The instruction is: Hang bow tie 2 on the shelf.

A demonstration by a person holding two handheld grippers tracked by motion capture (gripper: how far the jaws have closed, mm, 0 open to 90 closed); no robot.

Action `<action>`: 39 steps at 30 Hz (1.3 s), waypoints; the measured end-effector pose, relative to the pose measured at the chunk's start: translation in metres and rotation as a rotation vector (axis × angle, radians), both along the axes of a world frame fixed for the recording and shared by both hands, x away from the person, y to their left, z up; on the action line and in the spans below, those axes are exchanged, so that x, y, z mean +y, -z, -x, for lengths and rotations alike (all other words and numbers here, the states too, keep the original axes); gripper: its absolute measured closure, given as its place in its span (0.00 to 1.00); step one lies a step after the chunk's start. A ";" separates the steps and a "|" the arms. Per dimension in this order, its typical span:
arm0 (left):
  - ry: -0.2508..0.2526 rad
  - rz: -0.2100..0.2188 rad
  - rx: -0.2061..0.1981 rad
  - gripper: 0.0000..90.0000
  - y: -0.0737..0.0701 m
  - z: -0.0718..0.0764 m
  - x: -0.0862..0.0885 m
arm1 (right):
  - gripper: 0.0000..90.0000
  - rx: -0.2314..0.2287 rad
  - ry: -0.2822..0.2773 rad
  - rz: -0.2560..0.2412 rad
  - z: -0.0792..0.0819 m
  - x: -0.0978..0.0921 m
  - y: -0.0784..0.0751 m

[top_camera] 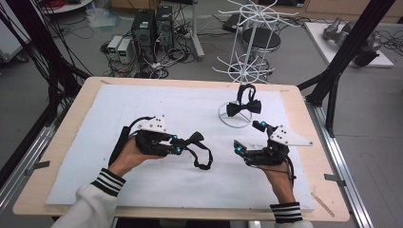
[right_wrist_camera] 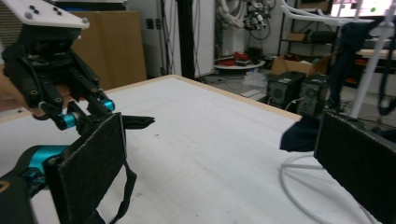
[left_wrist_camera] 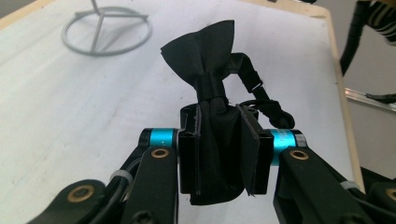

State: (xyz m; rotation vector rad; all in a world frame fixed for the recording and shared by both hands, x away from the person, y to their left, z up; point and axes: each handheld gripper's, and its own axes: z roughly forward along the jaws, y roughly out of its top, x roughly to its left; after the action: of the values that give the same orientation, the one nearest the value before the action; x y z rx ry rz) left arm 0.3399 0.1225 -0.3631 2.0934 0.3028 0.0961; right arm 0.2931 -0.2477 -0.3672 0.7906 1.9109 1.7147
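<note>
A black bow tie [top_camera: 195, 138] is clamped in my shut left gripper [top_camera: 177, 145], left of the table's middle, and its strap [top_camera: 204, 164] loops down onto the white mat. In the left gripper view the jaws press on the lower half of the bow tie [left_wrist_camera: 205, 51], whose upper wing fans out above them. My right gripper [top_camera: 248, 137] stands open and holds nothing, with its pads [right_wrist_camera: 88, 172] wide apart. A second bow tie [top_camera: 244, 107] hangs low on the white wire rack [top_camera: 247, 47], just beyond the right gripper.
The rack's ring base [top_camera: 235, 119] rests on the white mat [top_camera: 95, 142] at back right. The wooden table edge [top_camera: 313, 156] borders the mat. Black frame posts [top_camera: 349, 45] rise on the right. Computer towers [top_camera: 152, 26] and cables lie on the floor behind.
</note>
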 end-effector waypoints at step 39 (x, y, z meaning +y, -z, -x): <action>0.219 0.071 -0.053 0.80 -0.038 -0.002 -0.017 | 0.10 0.126 -0.427 0.077 -0.027 0.048 -0.033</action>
State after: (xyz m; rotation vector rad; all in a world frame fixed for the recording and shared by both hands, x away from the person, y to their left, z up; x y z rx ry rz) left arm 0.3417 0.1054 -0.3254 2.0361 0.0433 0.0096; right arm 0.3206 -0.1997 -0.3343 0.4942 2.3485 1.8489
